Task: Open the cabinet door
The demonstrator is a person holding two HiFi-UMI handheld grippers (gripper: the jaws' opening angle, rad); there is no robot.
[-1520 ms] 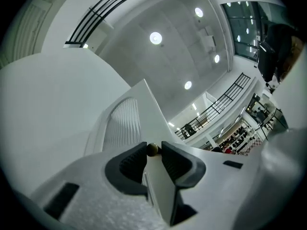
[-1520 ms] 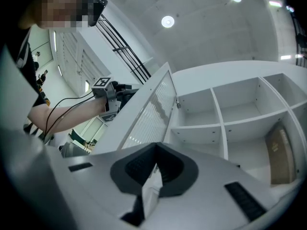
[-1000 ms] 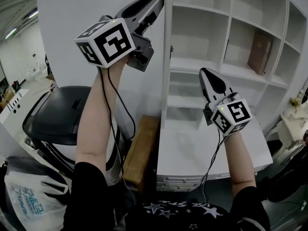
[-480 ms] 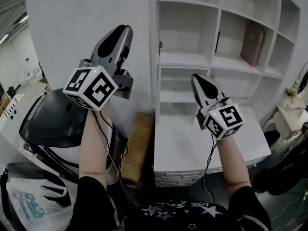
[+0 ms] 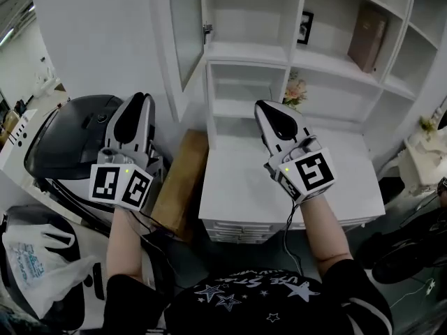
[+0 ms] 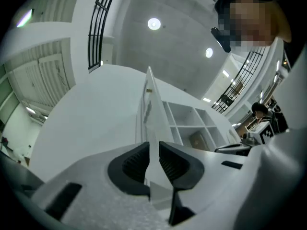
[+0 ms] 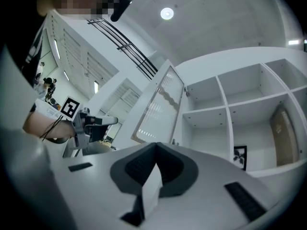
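Note:
The white cabinet [image 5: 244, 51] has its glass-panelled door [image 5: 183, 26] swung open to the left at the top of the head view. My left gripper [image 5: 138, 98] is low, over the black bin and well below the door. Its jaws are a narrow slit apart with nothing between them [image 6: 153, 145]. It looks up along the door's edge [image 6: 151, 104]. My right gripper [image 5: 262, 105] is shut and empty in front of the lower shelf. In the right gripper view the door [image 7: 158, 107] stands ajar above the closed pads [image 7: 156, 147].
A brown book [image 5: 367, 39], a small framed picture [image 5: 304, 28] and flowers [image 5: 295, 89] sit on the shelves. A white desk top [image 5: 349, 180] lies under the right gripper. A black bin [image 5: 70, 135], a wooden board [image 5: 178, 183] and a plastic bag [image 5: 35, 257] are at the left.
My left gripper dropped from the cabinet's top edge to beside the black bin. The right gripper sank a little. The open door has come into view.

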